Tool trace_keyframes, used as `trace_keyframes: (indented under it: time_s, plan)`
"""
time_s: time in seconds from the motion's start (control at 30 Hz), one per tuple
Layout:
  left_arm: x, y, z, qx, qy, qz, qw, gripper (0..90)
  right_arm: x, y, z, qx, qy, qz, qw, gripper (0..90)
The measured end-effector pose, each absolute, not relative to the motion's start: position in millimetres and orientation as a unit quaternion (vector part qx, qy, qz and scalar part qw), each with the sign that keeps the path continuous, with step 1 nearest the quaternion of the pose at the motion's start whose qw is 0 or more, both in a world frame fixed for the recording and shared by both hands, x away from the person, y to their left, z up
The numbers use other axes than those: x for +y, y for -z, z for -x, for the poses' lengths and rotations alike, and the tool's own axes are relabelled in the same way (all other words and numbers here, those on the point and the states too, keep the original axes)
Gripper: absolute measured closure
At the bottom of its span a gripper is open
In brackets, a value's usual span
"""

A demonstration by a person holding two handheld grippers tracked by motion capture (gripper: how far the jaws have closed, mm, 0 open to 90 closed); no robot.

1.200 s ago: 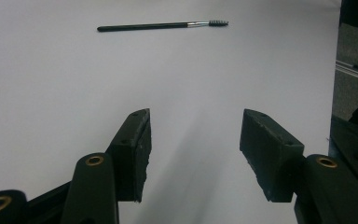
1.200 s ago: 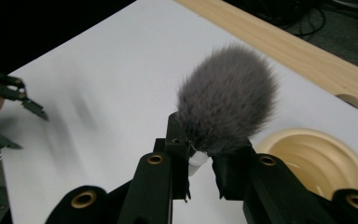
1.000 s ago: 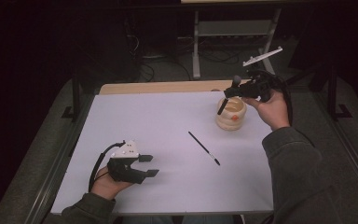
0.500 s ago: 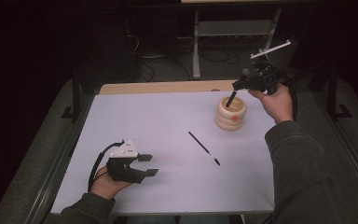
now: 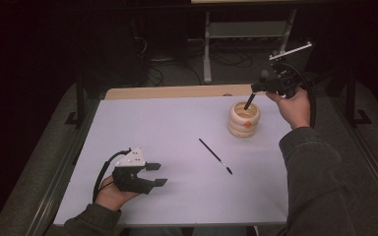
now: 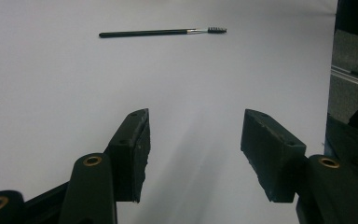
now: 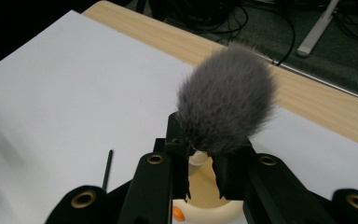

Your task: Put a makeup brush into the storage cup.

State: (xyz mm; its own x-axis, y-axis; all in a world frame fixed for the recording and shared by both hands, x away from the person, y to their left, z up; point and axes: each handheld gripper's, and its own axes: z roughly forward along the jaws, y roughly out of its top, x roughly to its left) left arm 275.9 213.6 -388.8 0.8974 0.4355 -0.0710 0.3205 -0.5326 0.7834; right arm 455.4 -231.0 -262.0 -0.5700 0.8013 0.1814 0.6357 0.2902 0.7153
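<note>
Right tool (image 5: pixel 265 87) is pinching a fluffy grey makeup brush (image 7: pixel 226 105), black handle tilted down into the ribbed cream holder (image 5: pixel 243 119). Left tool (image 5: pixel 153 174) rests spread on the white surface (image 5: pixel 177 132), thin black brush (image 5: pixel 215 156) lying mid-surface.

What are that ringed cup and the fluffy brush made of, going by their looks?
The cup looks like pale glazed ceramic or smooth plastic: its cream stacked rings have a soft sheen; which of the two is hard to tell. The brush, clamped in the right gripper, has a grey head of fine, soft hairs, natural or synthetic, and a dark handle, probably lacquered wood or plastic.
</note>
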Motion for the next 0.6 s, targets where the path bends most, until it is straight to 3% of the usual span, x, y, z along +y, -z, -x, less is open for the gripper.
trace_keyframes:
  time_s: [0.6]
  plan:
    - [214.2, 387.6, -274.8, 0.216, -0.067, -0.872, 0.433, 41.6, -229.7, 273.7, -461.8, 0.792, -0.374, -0.468, 0.117, 76.1]
